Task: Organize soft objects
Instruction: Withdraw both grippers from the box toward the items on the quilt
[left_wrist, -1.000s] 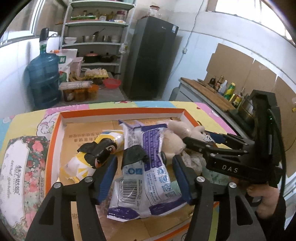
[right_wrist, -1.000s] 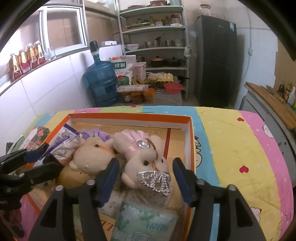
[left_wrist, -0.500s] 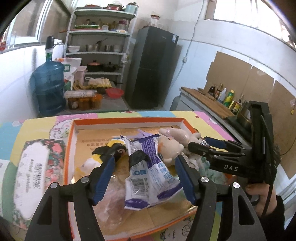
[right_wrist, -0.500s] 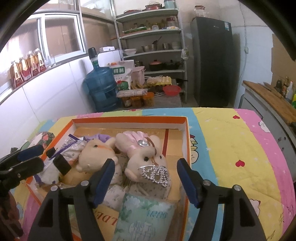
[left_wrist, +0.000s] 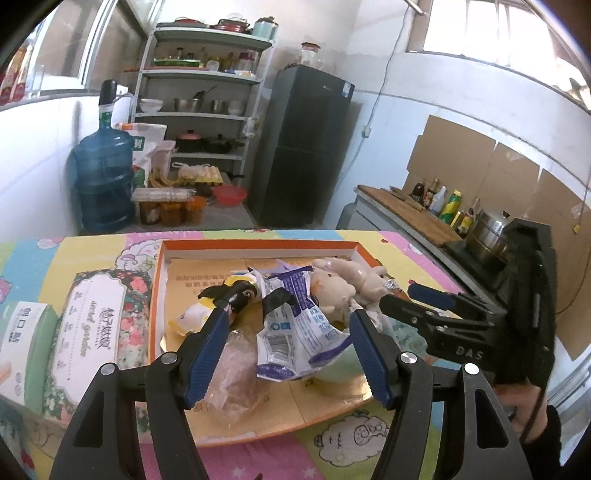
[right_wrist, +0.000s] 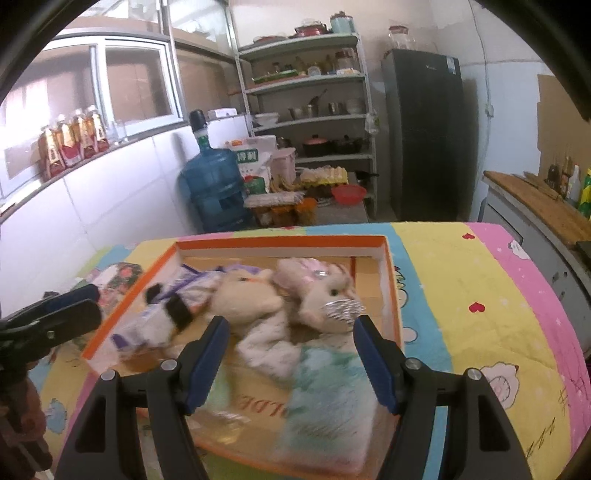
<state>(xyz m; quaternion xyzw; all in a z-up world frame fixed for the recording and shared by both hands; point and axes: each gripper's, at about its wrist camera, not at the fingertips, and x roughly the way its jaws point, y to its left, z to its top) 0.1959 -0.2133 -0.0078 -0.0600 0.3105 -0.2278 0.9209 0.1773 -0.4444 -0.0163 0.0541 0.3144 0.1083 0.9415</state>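
Tools left (left_wrist: 286, 326), right (right_wrist: 291, 332): agape, empty | orange box (left_wrist: 258, 245): plush toys (right_wrist: 243, 301), packets | outside: tissue packs (left_wrist: 96, 317)

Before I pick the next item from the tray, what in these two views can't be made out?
- Green pack, right wrist view: motion blur; print unreadable, near edge behind the right gripper.
- Clear bag, left wrist view: contents unclear; partly behind a finger of the left gripper.
- Penguin toy, left wrist view: body covered by the blue-white pack.
- Tray, near right corner: hidden behind the right gripper.
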